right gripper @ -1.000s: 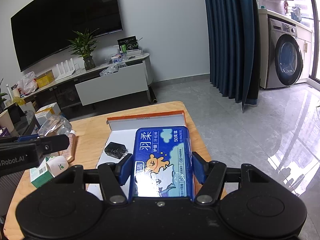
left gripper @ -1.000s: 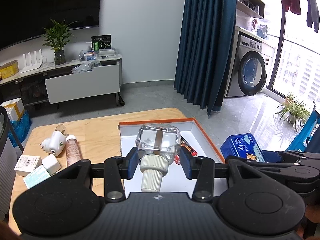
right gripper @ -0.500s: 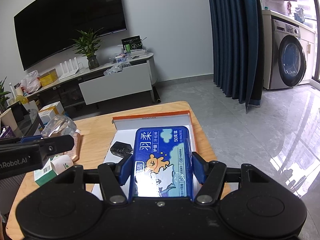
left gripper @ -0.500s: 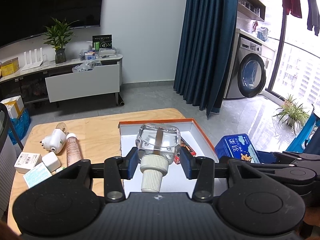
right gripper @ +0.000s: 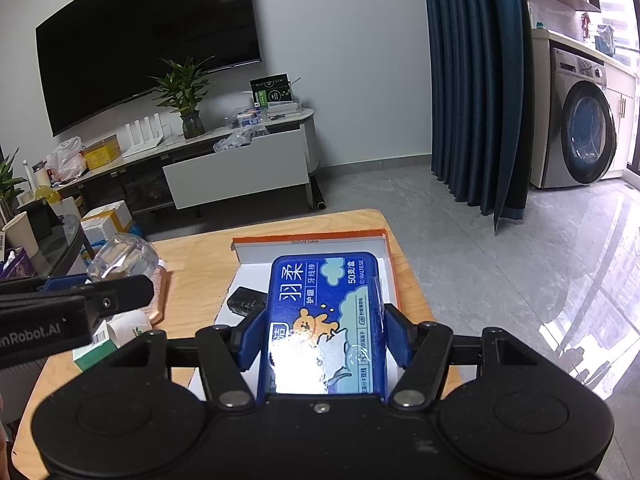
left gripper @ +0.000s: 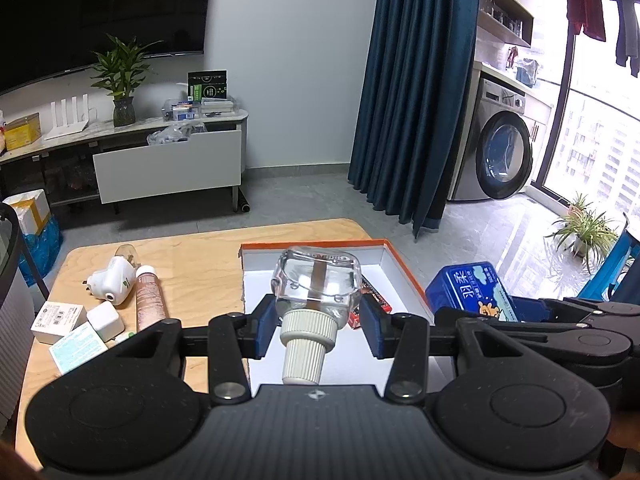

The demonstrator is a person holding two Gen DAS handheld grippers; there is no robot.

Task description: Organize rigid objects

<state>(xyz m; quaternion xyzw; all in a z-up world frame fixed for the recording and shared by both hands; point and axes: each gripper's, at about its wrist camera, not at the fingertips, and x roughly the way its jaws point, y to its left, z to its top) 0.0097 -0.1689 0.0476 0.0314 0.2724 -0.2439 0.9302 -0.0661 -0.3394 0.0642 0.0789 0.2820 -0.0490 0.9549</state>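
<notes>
Starting at the left of the bench [left gripper: 200, 264], I am seeing loose items lying there: a white box [left gripper: 59, 317], a mint carton [left gripper: 78, 346], a small white cube [left gripper: 105, 320], a white plug [left gripper: 112, 280] and a pink tube [left gripper: 149, 298] lying flat just beside the plug.

Moving right, my left hand-held gripper [left gripper: 316, 322] is grasping a clear bottle [left gripper: 316, 284], its blue pads pressing on the bottle's lower sides. The bottle is lying along the fingers, with its ribbed white cap [left gripper: 306, 346] pointing back toward the camera. It is hanging above the tray [left gripper: 404, 268], a white box with an orange rim sitting on the bench's right half. A red packet [left gripper: 370, 300] is lying inside the tray, partly hidden behind the bottle.

Further right, my right hand-held gripper [right gripper: 322, 338] is clenching on a blue case [right gripper: 324, 320], the pads bearing on its two long sides. The case is printed with a cartoon bear and white characters, and it is hovering over the tray's near right part, its far end pointing at the tray's back wall. In the right wrist view a black charger [right gripper: 247, 300] is resting on the tray floor just left of the case. The two hand-held grippers are sitting side by side, near each other, both above the tray.
</notes>
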